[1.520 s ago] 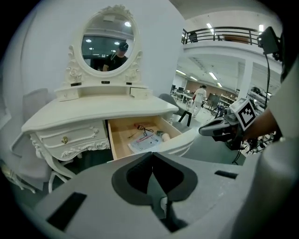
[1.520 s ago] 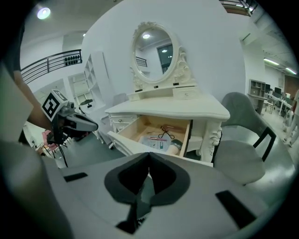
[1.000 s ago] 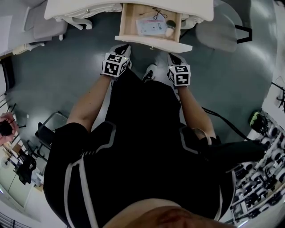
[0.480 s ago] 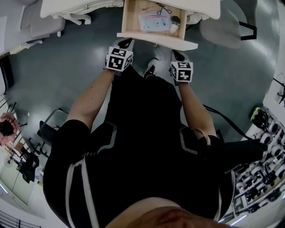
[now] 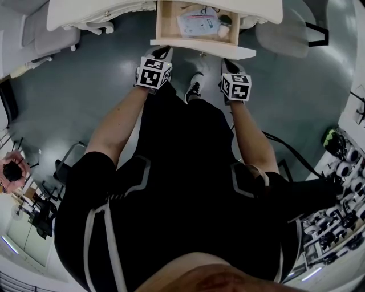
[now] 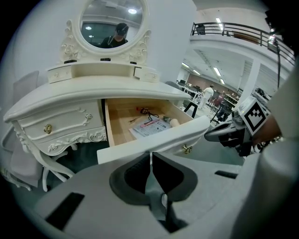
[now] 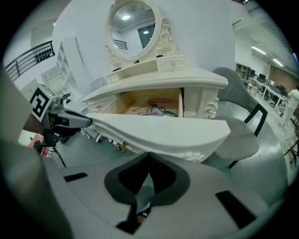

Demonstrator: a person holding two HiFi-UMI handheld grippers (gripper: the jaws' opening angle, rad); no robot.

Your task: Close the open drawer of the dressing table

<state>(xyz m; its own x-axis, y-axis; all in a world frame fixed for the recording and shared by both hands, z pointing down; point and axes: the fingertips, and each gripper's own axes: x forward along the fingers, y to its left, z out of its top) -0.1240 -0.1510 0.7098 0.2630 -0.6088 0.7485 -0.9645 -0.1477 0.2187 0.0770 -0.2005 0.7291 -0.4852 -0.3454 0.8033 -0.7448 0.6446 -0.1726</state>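
Head view: the open drawer [image 5: 199, 49] of the dressing table [image 5: 85, 12] sits at 12 o'clock, pulled well out, with a paper sheet [image 5: 197, 24] and small items inside. Over the last second both grippers have moved up toward it. The left gripper [image 5: 159, 55] now reaches the drawer's front panel at about 11 o'clock. The right gripper [image 5: 229, 64] lies just under the panel's right end at about 1 o'clock. The drawer itself looks no further in than before, so the push seems about to begin rather than under way.

Left gripper view: the jaws are pressed together with nothing between them. Their tips [image 6: 150, 158] point at the lower edge of the white front panel [image 6: 154, 139], very close to it; actual contact cannot be confirmed. A brass knob [image 6: 187, 149] hangs at 3 o'clock of the tips.

Right gripper view: these jaws are also together and empty. Their tips [image 7: 148, 158] lie just below the panel's curved underside [image 7: 163, 133], with another knob [image 7: 121, 147] at 10 o'clock. With both sides up against the panel, an even forward push should slide it shut.
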